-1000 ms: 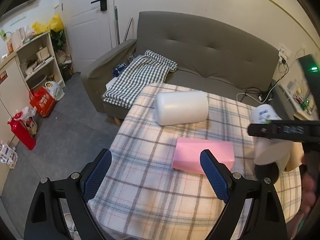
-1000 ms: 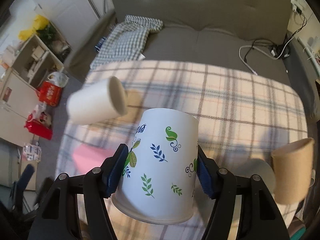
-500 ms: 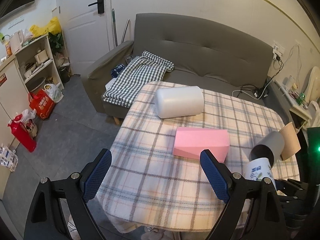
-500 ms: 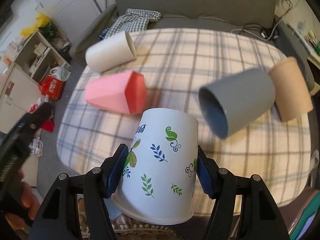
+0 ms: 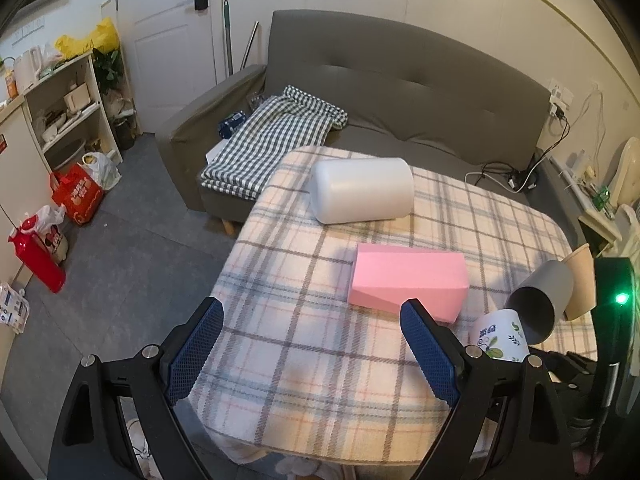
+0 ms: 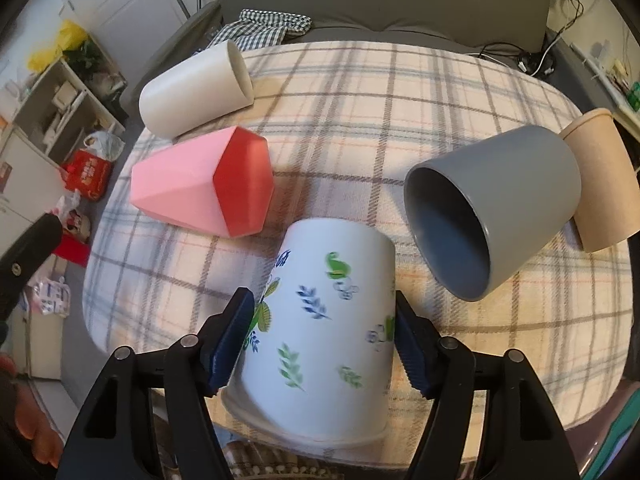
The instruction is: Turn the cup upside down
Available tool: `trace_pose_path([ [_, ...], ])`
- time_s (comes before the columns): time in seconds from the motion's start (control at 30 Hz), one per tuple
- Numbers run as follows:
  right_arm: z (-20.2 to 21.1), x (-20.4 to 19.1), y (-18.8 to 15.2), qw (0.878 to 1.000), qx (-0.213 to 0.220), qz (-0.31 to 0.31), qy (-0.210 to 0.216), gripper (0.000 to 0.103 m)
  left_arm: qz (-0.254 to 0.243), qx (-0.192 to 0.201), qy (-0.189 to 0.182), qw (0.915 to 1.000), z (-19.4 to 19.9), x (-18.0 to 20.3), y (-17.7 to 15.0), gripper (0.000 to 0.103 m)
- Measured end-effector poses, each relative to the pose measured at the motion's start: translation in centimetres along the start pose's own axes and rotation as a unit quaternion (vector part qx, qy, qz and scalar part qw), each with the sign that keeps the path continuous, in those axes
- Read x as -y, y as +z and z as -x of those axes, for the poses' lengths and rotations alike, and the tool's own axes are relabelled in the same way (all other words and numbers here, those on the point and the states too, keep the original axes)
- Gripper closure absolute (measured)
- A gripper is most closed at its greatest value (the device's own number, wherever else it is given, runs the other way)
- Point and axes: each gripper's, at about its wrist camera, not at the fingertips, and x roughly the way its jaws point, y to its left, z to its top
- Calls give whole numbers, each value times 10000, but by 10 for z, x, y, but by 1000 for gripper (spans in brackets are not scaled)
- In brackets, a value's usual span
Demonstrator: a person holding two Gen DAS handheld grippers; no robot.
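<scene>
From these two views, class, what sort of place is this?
Most likely a small home living room: a grey sofa, a table with a plaid cloth, and cluttered household shelves beside a door.

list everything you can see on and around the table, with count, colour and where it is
leaf-print cup: 1, white with green and blue leaves, between the right gripper's pads at the table's near edge
grey cup: 1, grey, on its side, right part of the table, mouth toward the camera
tan cup: 1, tan, far right, against the grey cup
pink cup: 1, pink, faceted, on its side, left of centre
white cup: 1, white, on its side, far left
tablecloth: 1, cream plaid, covering the table
sofa: 1, grey, behind the table
checked cloth: 1, dark green and white, on the sofa
left gripper: 1, black with blue pads, open, empty
right gripper: 1, black with blue pads, shut on the leaf-print cup
</scene>
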Motion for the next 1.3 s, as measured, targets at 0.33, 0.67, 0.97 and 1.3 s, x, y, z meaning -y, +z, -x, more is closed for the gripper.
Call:
trace_pose_path([
  [0.33, 52, 6, 3, 9984, 494, 241, 126, 16, 21, -97, 69, 9999, 15, 10, 0, 10],
  [0.67, 101, 51, 6, 9943, 953, 363, -314, 16, -210, 32, 77, 9997, 37, 45, 16, 10],
  [0.97, 110, 100, 17, 9940, 1012, 168, -380, 16, -603, -444, -254, 9969, 25, 105, 18, 10],
  [1.3, 96, 130, 22, 9954, 871, 69, -404, 16, -1012, -1194, -228, 9874, -29, 153, 16, 10],
])
